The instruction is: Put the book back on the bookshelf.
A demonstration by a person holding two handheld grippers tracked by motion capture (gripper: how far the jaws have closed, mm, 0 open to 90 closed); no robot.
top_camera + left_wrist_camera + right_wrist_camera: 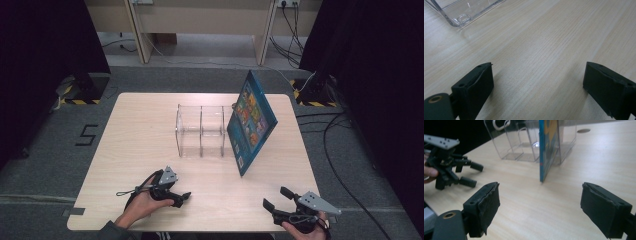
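A clear acrylic rack [200, 131] with several upright dividers stands in the middle of the light wooden table [140, 130]. A blue picture book [251, 121] stands on its edge and leans against the rack's right end. My left gripper [182, 198] rests near the front edge, left of centre, open and holding nothing. My right gripper [277, 197] is at the front right, also open. In the left gripper view the gripper [537, 75] hovers over bare wood with a rack corner [461, 12] ahead. The right gripper [540, 192] faces the book [547, 147], the rack [524, 142] and the left gripper [475, 174].
Grey carpet surrounds the table, with a "5" mark [87, 135] on the floor at left. Black curtains hang on both sides, and cables [340, 150] trail on the right. A round grommet hole [583, 130] sits in the tabletop beyond the rack.
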